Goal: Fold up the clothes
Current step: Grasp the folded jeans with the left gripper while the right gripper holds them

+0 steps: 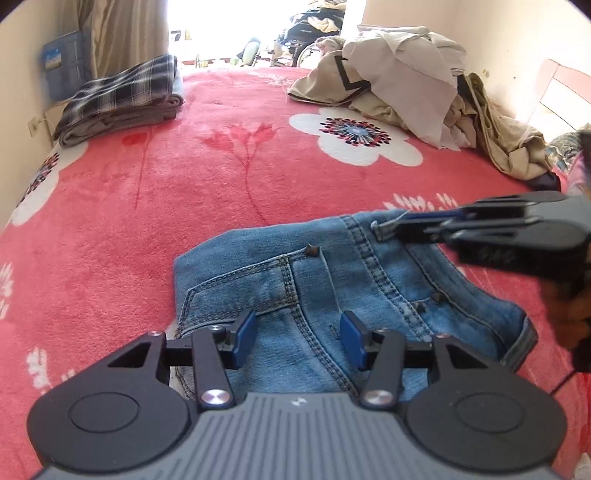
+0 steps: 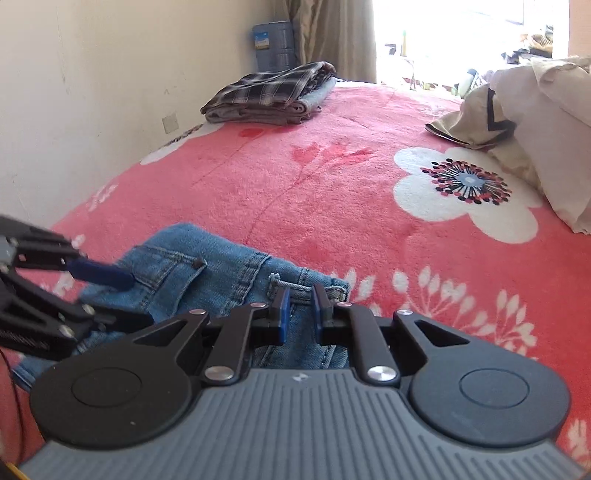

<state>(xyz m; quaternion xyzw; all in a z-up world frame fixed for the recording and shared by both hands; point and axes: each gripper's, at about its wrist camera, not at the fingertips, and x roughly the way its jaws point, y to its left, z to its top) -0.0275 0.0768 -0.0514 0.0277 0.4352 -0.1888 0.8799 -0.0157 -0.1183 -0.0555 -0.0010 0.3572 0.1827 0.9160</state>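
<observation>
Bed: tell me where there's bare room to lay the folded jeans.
Free: the blanket middle, bordered by the plaid stack at the far left, the unfolded pile at the far right, and the jeans nearest. Crowded: the near edge, around both grippers.

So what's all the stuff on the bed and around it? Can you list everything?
jeans: one, blue denim, partly folded at the near edge of the bed
blanket: one, pink-red with white flowers, covering the bed
folded stack: one pile, dark plaid on top of grey, far left corner by the wall
unfolded heap: one pile, beige and white, far right side
water jug: one, blue, by the wall behind the folded stack
curtain: one, tan, beside the bright window
left claw: one, black with blue pads, open above the jeans
right claw: one, black with blue pads, nearly closed at the jeans' waistband; whether it pinches the cloth is unclear
</observation>
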